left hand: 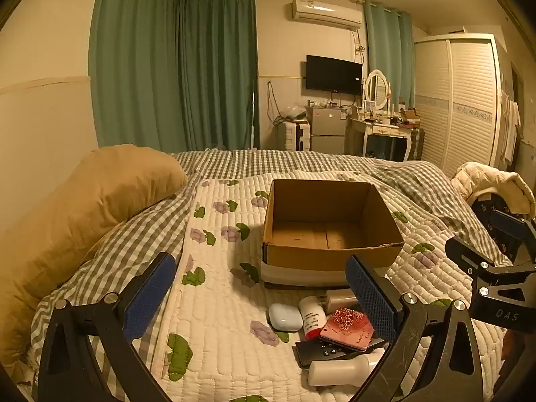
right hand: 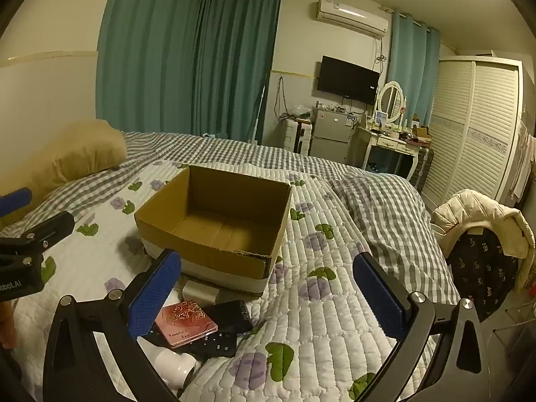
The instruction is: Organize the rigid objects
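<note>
An empty cardboard box (left hand: 330, 224) (right hand: 217, 217) sits on the floral quilt (left hand: 217, 301). In front of it lies a pile: a white earbud case (left hand: 285, 316), a white and red bottle (left hand: 311, 318), a pink rose-embossed case (left hand: 346, 330) (right hand: 186, 323), a black remote (left hand: 328, 351) (right hand: 214, 341), a white bottle (left hand: 345, 370) (right hand: 176, 366), a small grey box (right hand: 201, 291) and a black box (right hand: 231, 315). My left gripper (left hand: 264, 298) is open and empty above the pile. My right gripper (right hand: 268, 296) is open and empty, right of the pile.
A tan pillow (left hand: 83, 207) lies at the left on the checked bedding (left hand: 134, 244). A chair with jackets (right hand: 485, 234) stands by the bed's right edge. A dressing table (left hand: 385, 130), fridge and wardrobe line the far wall.
</note>
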A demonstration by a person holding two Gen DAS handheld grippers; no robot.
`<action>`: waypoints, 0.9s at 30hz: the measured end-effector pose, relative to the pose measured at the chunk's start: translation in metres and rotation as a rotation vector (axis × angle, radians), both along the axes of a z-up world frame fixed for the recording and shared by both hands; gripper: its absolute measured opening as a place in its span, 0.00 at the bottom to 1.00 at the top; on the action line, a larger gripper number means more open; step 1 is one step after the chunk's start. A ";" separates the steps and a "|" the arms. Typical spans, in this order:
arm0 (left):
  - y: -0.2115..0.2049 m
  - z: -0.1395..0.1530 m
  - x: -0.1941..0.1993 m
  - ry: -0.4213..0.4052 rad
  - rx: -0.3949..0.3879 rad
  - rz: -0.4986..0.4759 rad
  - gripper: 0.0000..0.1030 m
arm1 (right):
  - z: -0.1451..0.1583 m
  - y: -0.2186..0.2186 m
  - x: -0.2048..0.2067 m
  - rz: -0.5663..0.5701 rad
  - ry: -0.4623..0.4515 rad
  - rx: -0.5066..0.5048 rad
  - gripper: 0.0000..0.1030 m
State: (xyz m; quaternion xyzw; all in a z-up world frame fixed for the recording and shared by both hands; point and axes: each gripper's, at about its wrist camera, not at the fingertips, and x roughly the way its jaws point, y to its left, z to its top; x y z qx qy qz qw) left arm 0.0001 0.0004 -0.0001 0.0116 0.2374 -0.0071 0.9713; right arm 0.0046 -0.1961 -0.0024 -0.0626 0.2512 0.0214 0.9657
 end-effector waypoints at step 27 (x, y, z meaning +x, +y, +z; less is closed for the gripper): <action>0.001 -0.003 0.002 0.006 0.019 -0.001 1.00 | -0.009 0.007 0.000 0.014 0.020 -0.003 1.00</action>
